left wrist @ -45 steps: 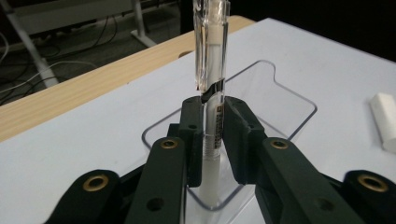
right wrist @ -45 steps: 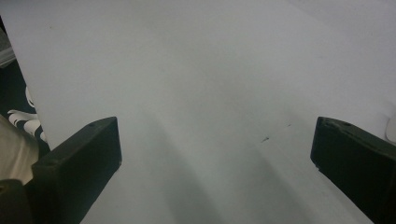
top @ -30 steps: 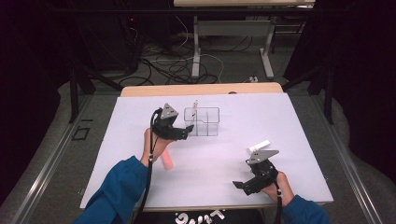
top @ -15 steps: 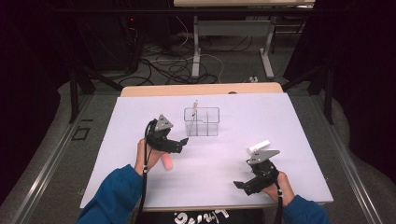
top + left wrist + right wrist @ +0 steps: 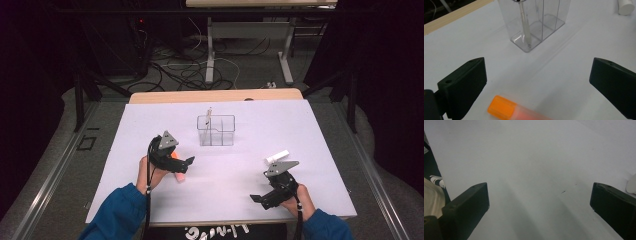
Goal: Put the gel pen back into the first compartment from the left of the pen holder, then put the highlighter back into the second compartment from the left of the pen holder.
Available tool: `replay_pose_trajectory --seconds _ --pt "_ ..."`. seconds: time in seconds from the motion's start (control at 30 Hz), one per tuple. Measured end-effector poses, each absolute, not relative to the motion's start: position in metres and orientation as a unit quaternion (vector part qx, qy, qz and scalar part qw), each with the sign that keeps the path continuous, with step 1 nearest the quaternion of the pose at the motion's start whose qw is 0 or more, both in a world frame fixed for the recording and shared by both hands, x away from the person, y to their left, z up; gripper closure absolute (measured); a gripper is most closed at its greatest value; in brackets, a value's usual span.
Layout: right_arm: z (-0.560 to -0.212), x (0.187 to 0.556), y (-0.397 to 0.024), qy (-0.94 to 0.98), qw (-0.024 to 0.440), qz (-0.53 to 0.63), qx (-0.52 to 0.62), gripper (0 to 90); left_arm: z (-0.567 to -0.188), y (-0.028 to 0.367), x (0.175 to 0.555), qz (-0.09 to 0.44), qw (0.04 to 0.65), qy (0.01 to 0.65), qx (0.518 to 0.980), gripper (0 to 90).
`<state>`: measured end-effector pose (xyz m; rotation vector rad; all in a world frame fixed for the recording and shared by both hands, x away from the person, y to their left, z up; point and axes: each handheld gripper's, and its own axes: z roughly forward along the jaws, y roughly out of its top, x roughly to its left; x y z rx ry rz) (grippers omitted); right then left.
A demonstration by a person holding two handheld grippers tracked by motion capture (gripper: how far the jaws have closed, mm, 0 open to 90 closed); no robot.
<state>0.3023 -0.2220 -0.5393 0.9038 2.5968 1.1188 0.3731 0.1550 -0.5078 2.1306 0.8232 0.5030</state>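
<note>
A clear box with compartments (image 5: 216,130) stands at the middle of the white table sheet, and a thin pen (image 5: 209,116) leans in its left compartment. An orange-capped marker (image 5: 177,173) lies on the sheet in front of the box. My left gripper (image 5: 189,161) hovers just over that marker. In the left gripper view its jaws have just been opening and stand wide; the marker (image 5: 506,110) lies low between them, touched by neither pad. The box (image 5: 536,22) and pen (image 5: 524,30) are beyond. My right gripper (image 5: 256,198) rests open near the front right, with bare sheet between its jaws (image 5: 539,192).
A white capped marker (image 5: 276,156) lies just behind the right gripper, also at the top right of the left gripper view (image 5: 625,6). The sheet (image 5: 310,125) covers a wooden table whose far edge (image 5: 215,96) shows. Cables and desk legs lie on the floor beyond.
My left gripper has drawn back from the clear box toward the near left and sunk over the orange marker. The pen stays in the box. The right gripper has kept still.
</note>
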Motion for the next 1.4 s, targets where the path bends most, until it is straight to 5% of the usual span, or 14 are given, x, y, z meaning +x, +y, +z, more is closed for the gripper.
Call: replay_pose_trajectory --seconds 0.93,1.13,1.4 --pt "-0.54 0.303 -0.222 0.871 0.084 0.375 0.306 2.2 -0.508 0.193 0.371 0.191 0.378 0.359 0.831 4.8" --pt "-0.539 0.302 -0.222 0.873 0.084 0.372 0.303 2.2 -0.508 0.205 0.37 0.193 0.377 0.365 0.829 21.4" --pt "-0.539 0.303 -0.222 0.874 0.085 0.373 0.299 2.3 -0.512 0.215 0.369 0.19 0.376 0.364 0.831 54.0"
